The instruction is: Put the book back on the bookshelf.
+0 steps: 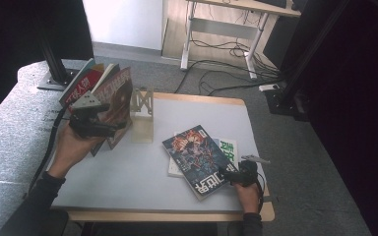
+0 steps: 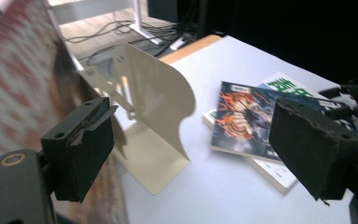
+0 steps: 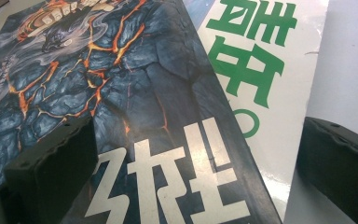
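High view: we see a table [image 1: 128,191] with a cream bookend [image 1: 142,115] standing on it; we place everything else from that bookend.
Right gripper [image 1: 234,176]: nearest us, well right of the bookend, at the near corner of a dark book [image 1: 197,158]. In the right gripper view its jaws stand apart either side of that corner and press on nothing, so we read it as open.
Dark book: flat, topmost of a small stack right of the bookend, lying askew over a white book [image 1: 229,149] with green lettering.
Handling: we judge the dark book a thin glossy paperback, light, bendy and likely slick between the pads. A pinch at the loose corner would let it droop or slide.
Where to hold: we would take the near edge close to the spine, where the pages are bound and stiff, with one jaw slid under the overhang and one on the cover.
Left gripper [image 1: 96,129]: just left of the bookend, against the leaning books [image 1: 106,88]. In the left gripper view its jaws are wide apart with bare table between them, holding nothing.
Leaning books: a few upright books tilting against the far left side of the bookend, red covers outward.
Risk: we think they may slump, since nothing grips them.
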The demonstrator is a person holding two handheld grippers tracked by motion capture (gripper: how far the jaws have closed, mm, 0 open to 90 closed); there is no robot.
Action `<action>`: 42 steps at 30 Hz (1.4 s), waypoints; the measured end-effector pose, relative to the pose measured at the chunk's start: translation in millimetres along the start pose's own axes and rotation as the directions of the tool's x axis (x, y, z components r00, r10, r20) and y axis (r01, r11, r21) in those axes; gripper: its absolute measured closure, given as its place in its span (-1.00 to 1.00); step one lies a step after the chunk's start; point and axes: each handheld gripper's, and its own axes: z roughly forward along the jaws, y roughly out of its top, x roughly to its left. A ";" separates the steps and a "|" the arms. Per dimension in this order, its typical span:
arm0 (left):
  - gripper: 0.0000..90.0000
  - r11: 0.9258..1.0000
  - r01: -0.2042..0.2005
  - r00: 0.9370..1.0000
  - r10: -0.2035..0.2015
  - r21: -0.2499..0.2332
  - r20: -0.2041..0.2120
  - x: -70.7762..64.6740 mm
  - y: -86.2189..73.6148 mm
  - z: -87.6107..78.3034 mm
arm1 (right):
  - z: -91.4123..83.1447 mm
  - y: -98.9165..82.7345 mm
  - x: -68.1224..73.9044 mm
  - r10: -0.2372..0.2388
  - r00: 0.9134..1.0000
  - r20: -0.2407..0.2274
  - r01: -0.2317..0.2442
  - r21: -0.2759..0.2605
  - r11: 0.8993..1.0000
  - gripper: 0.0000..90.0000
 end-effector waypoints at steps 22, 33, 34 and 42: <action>-1.00 0.995 -0.085 0.989 0.077 0.058 0.129 -27.8 -69.3 48.4 | -0.1 0.1 0.3 0.002 1.000 0.000 -0.002 0.002 1.000 -1.00; -1.00 0.992 -0.076 0.983 0.059 0.096 0.176 -32.8 -101.6 64.8 | -0.4 0.2 0.3 -0.001 1.000 0.003 0.001 0.004 1.000 -1.00; -1.00 0.991 -0.081 0.983 0.062 0.105 0.173 -33.3 -103.9 66.0 | -0.5 0.2 0.4 -0.001 1.000 0.003 0.001 0.005 1.000 -1.00; -1.00 0.983 -0.086 0.981 0.056 0.159 0.185 -33.4 -128.4 78.2 | -0.5 0.1 1.0 0.001 1.000 0.006 -0.001 0.003 1.000 -1.00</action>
